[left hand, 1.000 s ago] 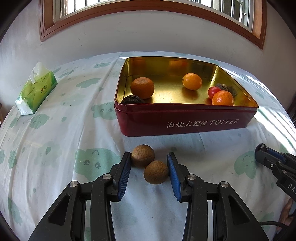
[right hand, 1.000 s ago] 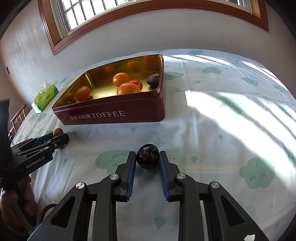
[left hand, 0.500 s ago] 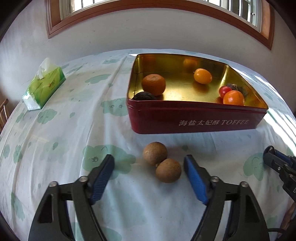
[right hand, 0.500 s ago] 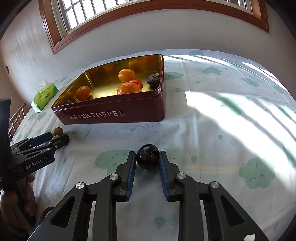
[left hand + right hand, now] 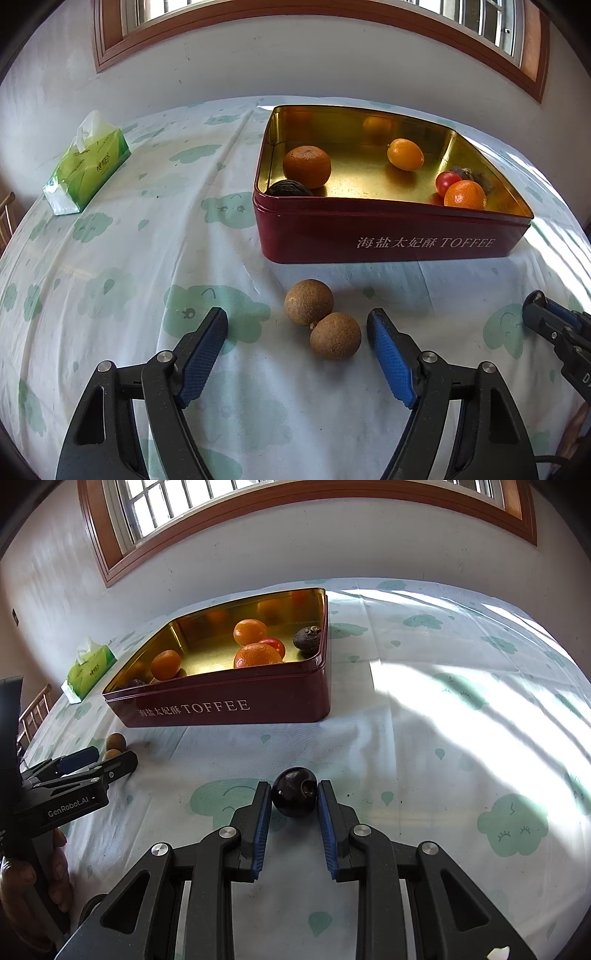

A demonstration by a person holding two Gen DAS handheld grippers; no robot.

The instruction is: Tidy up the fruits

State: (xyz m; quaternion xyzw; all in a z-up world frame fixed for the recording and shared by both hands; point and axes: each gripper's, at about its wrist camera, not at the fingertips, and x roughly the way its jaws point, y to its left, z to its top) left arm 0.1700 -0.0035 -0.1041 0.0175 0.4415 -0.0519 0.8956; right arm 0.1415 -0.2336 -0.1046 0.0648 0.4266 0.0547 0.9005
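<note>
Since a second ago the left gripper has let its jaws spread and they have just been narrowing again, pads clear of the two brown fruits lying touching between them on the tablecloth, just before the toffee tin. Light, hard-shelled, prone to roll (take one across its middle). The right gripper is clamped on the dark fruit.

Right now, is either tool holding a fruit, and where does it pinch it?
The right tool pinches the dark round fruit by its two sides. The left tool holds nothing; its jaws have just been closing around two brown fruits.
</note>
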